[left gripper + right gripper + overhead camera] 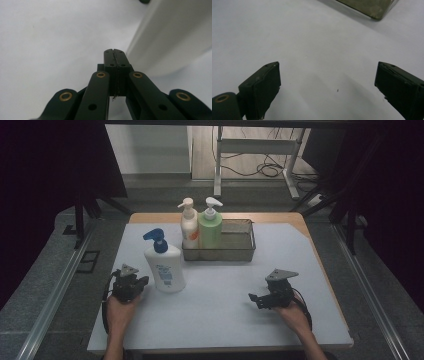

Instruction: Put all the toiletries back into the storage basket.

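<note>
White pump bottle with blue pump head (164, 268): upright on the pale grey table cover (225, 305), just beside the left gripper (141, 282), whose jaws are pressed together on nothing; likely fairly heavy, smooth-walled and slippery, top-heavy at the pump, so best taken across the flat body low down rather than by the nozzle. Right gripper (254, 300): jaws spread wide over bare cover. Wire basket (239, 251) behind holds two more pump bottles; dim room, cables on floor.
</note>
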